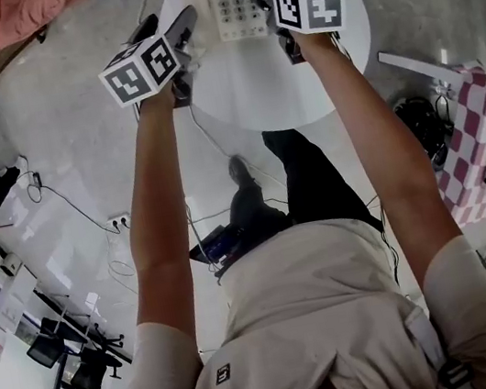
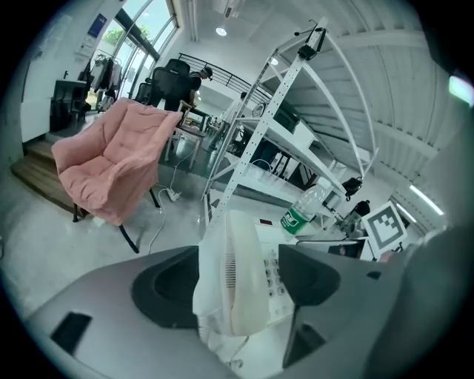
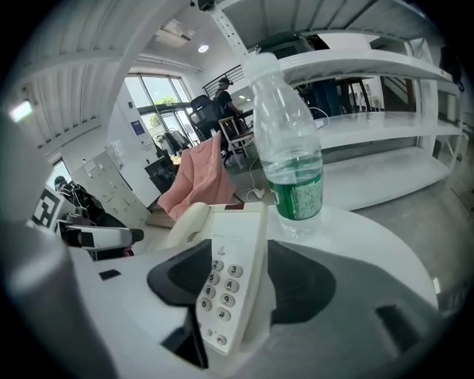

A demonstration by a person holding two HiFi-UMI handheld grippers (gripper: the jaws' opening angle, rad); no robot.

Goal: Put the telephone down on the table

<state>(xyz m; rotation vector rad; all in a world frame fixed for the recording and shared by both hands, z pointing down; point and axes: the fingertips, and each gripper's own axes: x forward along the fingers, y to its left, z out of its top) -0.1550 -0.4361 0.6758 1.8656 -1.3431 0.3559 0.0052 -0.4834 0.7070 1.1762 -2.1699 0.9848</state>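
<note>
A white corded telephone [image 1: 232, 0] with a keypad is at the far side of the round white table [image 1: 271, 91]. My left gripper [image 1: 186, 40] is shut on its handset side [image 2: 241, 274]. On the other side my right gripper [image 1: 276, 20] is shut on the keypad edge [image 3: 226, 289]. In both gripper views the telephone fills the gap between the jaws. In the right gripper view it looks tilted and raised off the tabletop [image 3: 370, 237]. Whether any part of its base touches the table is hidden by the jaws.
A clear water bottle [image 3: 290, 159] with a green label stands on the table just behind the telephone. A pink armchair [image 2: 118, 159] and a white shelving rack [image 2: 289, 81] stand beyond. A checked cloth [image 1: 480, 138] and cables [image 1: 68, 206] lie on the floor.
</note>
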